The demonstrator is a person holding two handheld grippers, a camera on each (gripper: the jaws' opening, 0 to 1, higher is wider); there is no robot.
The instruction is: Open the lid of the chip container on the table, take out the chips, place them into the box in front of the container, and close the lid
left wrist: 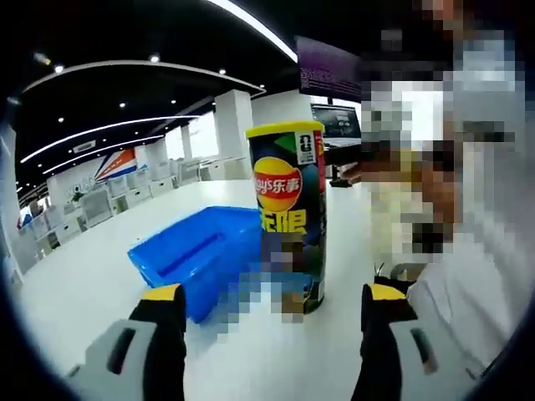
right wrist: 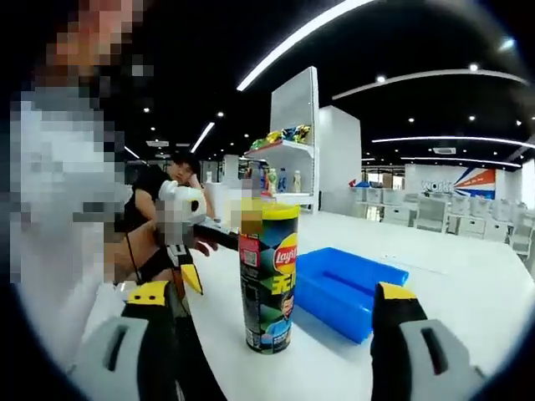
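The chip can [left wrist: 287, 219] is standing straight up on the white table [left wrist: 75, 284], and its yellow lid [left wrist: 284, 129] is sitting on top, closed. The blue box [left wrist: 194, 255] is lying on the table just beside the can, and it is looking empty inside.

In the left gripper view, the left gripper [left wrist: 273, 305] is pointing at the can with its jaws spread wide (the yellow-tipped fingers are standing far apart, one on each side of the can). It is not touching the can and it is holding nothing.

In the right gripper view, the right gripper [right wrist: 276, 302] is also facing the chip can [right wrist: 267, 277], and its jaws are wide apart too, with nothing between them but the can farther off. The blue box [right wrist: 344, 288] is sitting to the right of the can here. The left gripper [right wrist: 185, 244] is showing at the left, near the can.

A person in a dark shirt [right wrist: 159, 194] is sitting far behind the table.
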